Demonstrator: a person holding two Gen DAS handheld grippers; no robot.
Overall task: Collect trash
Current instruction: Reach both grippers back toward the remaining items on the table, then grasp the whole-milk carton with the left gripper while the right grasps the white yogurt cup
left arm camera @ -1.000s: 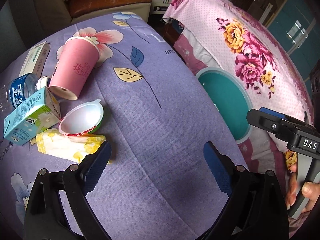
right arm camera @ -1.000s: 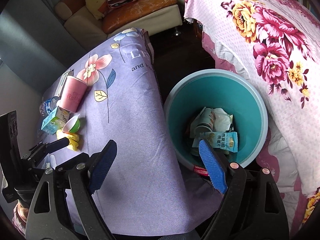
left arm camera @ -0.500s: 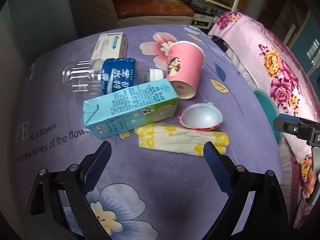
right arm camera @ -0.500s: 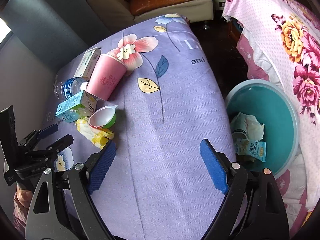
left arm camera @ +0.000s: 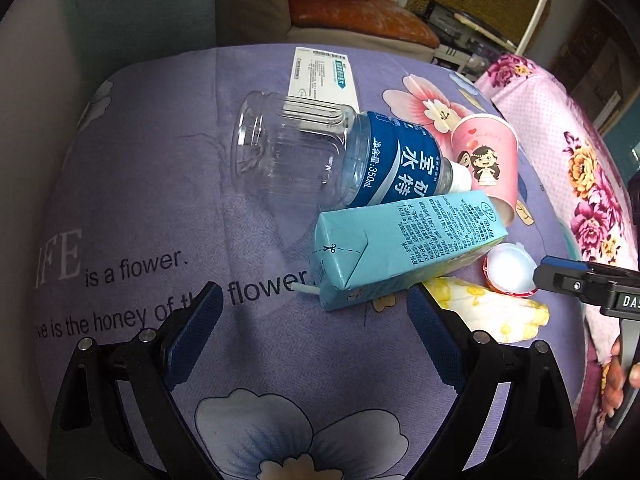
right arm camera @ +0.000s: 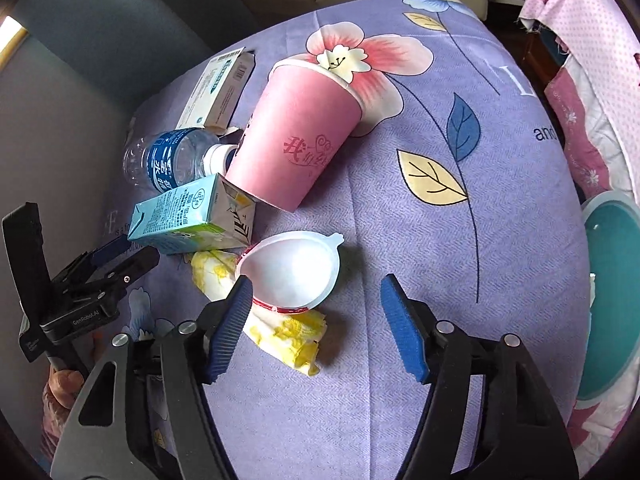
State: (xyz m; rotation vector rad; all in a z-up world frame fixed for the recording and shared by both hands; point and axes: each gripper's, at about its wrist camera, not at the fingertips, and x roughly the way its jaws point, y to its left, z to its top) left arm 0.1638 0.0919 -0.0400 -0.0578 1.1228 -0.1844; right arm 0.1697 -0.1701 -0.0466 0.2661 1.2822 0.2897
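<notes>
Trash lies in a heap on the purple flowered cloth (left arm camera: pixel 280 360): a clear water bottle (left arm camera: pixel 320 160), a light-blue milk carton (left arm camera: pixel 408 240), a tipped pink paper cup (right arm camera: pixel 296 136), a white plastic cup (right arm camera: pixel 292 268) and a yellow-white wrapper (right arm camera: pixel 288 328). My left gripper (left arm camera: pixel 314 304) is open, with the carton's near corner just ahead of its tips. My right gripper (right arm camera: pixel 316 292) hangs over the white plastic cup, its jaws closing. The left fingertip (right arm camera: pixel 242 292) is at the cup's rim and the right pad stands apart from it.
A white medicine box (left arm camera: pixel 324 76) lies behind the bottle. A teal bin (right arm camera: pixel 612 300) stands off the table's right edge beside a pink flowered bedspread (right arm camera: pixel 592 60). A sofa (left arm camera: pixel 360 28) is at the back. A hand holds the left gripper's handle (right arm camera: pixel 60 392).
Both grippers swung left, away from the bin and over the trash heap. The right jaws have narrowed around the white cup. The left gripper has come close to the carton.
</notes>
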